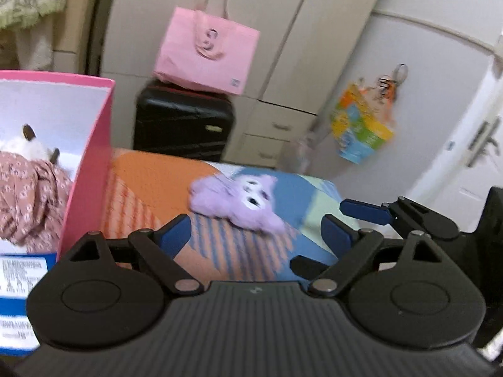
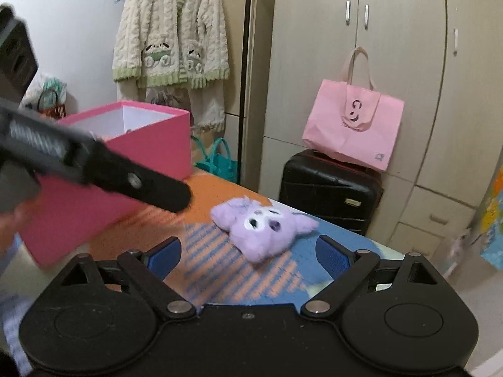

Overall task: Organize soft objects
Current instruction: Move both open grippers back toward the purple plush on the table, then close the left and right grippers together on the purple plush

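A pink tote bag [image 2: 353,125] sits on top of a black suitcase [image 2: 330,191] against the beige wardrobe [image 2: 399,62]. A cream cable-knit cardigan [image 2: 171,28] hangs on the wall, a teal bag [image 2: 220,160] below it. A colourful bag [image 1: 361,125] hangs from a hook on the white door.

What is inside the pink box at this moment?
In the left wrist view, the pink box holds a pink floral cloth and, behind it, a white plush with dark ears. The cloth covers whatever lies under it, so the bottom cannot be seen.
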`<control>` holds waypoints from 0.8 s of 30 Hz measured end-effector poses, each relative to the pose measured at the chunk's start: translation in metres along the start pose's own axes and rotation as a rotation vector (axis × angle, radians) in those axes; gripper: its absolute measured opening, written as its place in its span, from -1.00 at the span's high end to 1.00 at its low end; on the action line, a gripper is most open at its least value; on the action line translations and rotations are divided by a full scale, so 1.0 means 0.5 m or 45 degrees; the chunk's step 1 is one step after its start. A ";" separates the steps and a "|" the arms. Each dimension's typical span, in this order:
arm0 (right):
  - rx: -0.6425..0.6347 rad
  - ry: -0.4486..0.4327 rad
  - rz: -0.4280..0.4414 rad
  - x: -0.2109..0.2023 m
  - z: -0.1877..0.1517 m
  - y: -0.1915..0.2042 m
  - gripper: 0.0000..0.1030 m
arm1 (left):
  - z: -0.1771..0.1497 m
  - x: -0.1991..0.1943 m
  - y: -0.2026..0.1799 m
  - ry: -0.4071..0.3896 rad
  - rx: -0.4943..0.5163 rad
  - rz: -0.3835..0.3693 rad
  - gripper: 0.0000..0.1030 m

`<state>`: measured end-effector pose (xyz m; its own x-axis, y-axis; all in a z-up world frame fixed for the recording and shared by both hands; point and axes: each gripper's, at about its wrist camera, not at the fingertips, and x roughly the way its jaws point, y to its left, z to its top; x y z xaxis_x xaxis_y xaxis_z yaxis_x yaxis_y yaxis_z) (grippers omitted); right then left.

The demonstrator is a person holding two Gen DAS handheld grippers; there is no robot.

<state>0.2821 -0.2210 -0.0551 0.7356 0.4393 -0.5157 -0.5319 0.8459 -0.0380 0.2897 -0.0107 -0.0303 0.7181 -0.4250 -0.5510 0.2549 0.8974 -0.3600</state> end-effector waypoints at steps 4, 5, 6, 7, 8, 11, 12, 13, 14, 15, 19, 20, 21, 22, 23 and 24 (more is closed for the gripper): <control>-0.016 0.047 -0.002 0.069 0.014 0.000 -0.84 | 0.002 0.040 0.022 0.017 -0.059 0.040 -0.70; -0.032 0.048 -0.012 0.085 0.016 -0.001 -0.84 | 0.003 0.047 0.024 0.008 -0.074 0.053 -0.70; -0.042 0.047 -0.017 0.100 0.017 -0.003 -0.84 | 0.003 0.053 0.024 -0.004 -0.082 0.068 -0.70; -0.041 0.048 -0.019 0.112 0.018 -0.006 -0.84 | 0.004 0.060 0.021 -0.012 -0.088 0.075 -0.70; -0.034 0.054 -0.014 0.124 0.019 -0.011 -0.84 | 0.007 0.067 0.016 -0.021 -0.091 0.084 -0.70; 0.020 0.077 0.029 0.148 0.021 -0.029 -0.84 | 0.017 0.088 0.001 -0.032 -0.083 0.106 -0.69; 0.039 0.081 0.046 0.152 0.022 -0.035 -0.84 | 0.019 0.096 -0.002 -0.031 -0.085 0.113 -0.69; 0.058 0.086 0.064 0.157 0.023 -0.039 -0.84 | 0.020 0.103 -0.004 -0.026 -0.092 0.121 -0.69; 0.071 0.091 0.080 0.164 0.024 -0.044 -0.84 | 0.020 0.109 -0.005 -0.023 -0.096 0.127 -0.69; 0.074 0.095 0.085 0.169 0.025 -0.046 -0.84 | 0.020 0.116 -0.007 -0.019 -0.097 0.130 -0.69; 0.057 0.104 0.062 0.183 0.020 -0.054 -0.82 | 0.027 0.143 -0.002 -0.008 -0.120 0.189 -0.59; 0.054 0.107 0.065 0.184 0.017 -0.056 -0.80 | 0.028 0.148 0.002 -0.005 -0.128 0.205 -0.46; 0.051 0.109 0.073 0.184 0.014 -0.058 -0.65 | 0.028 0.154 0.005 0.005 -0.136 0.226 -0.32; 0.045 0.113 0.086 0.185 0.013 -0.063 -0.50 | 0.028 0.160 0.008 0.024 -0.135 0.243 -0.11; 0.041 0.115 0.108 0.182 0.010 -0.066 -0.36 | 0.026 0.167 0.013 0.044 -0.131 0.254 -0.10; 0.044 0.110 0.130 0.176 0.008 -0.068 -0.33 | 0.023 0.171 0.018 0.053 -0.137 0.260 -0.10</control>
<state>0.3666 -0.2100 -0.0956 0.6385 0.4975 -0.5872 -0.5866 0.8085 0.0470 0.3609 -0.0376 -0.0724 0.7196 -0.2428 -0.6505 0.0350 0.9484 -0.3152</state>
